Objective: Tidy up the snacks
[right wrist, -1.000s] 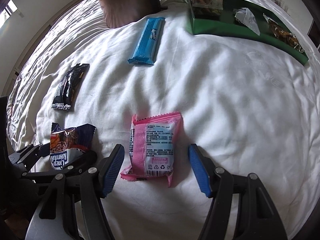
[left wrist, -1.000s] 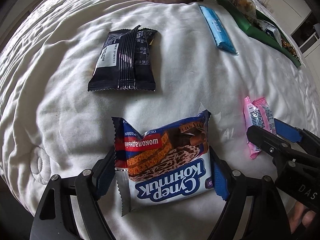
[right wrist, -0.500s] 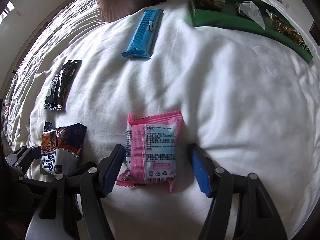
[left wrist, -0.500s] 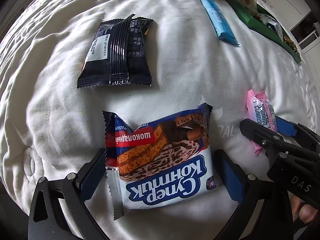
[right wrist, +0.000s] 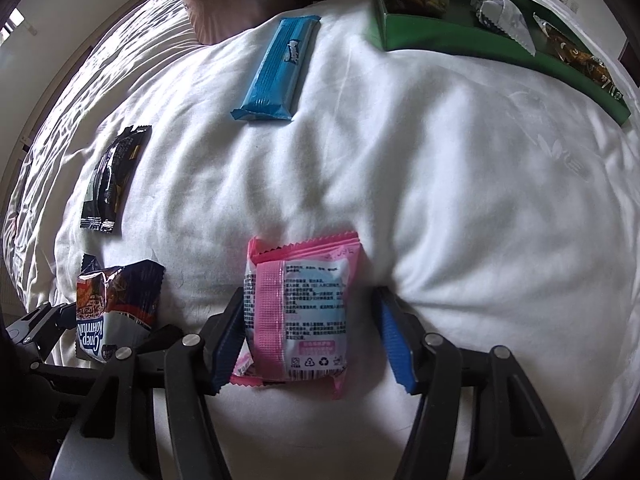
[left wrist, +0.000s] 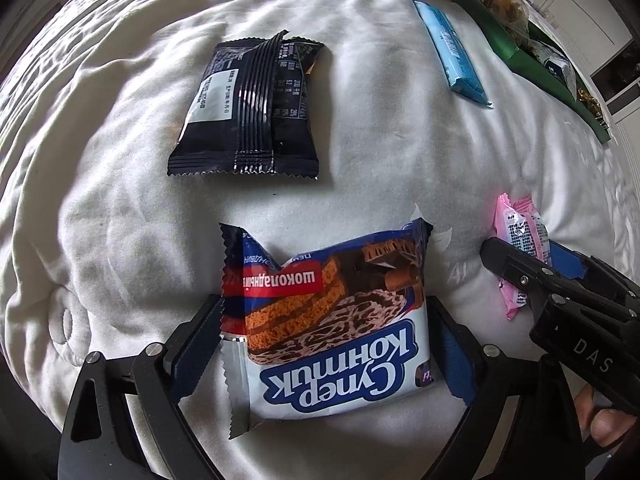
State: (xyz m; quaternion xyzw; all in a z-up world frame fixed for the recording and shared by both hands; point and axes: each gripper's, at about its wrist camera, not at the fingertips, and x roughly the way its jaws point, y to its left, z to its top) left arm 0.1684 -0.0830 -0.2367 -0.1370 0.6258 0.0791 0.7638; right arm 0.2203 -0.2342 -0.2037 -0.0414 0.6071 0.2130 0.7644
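both claws straddle snack packets on the white bedding (right wrist: 460,168).

Bare white bedding (right wrist: 460,184) lies open between the pink packet (right wrist: 298,312) and the green tray (right wrist: 472,46) beyond it. Beyond and left of the pink packet lies the blue bar (right wrist: 278,70); further left, the black packet (right wrist: 110,178). Just beside it on the left, the left gripper (left wrist: 324,344) and cake packet (left wrist: 332,328) block passage.

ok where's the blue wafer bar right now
The blue wafer bar lies flat on the white bedding, far from both claws, just left of the green tray in the right wrist view and right of the black packet.
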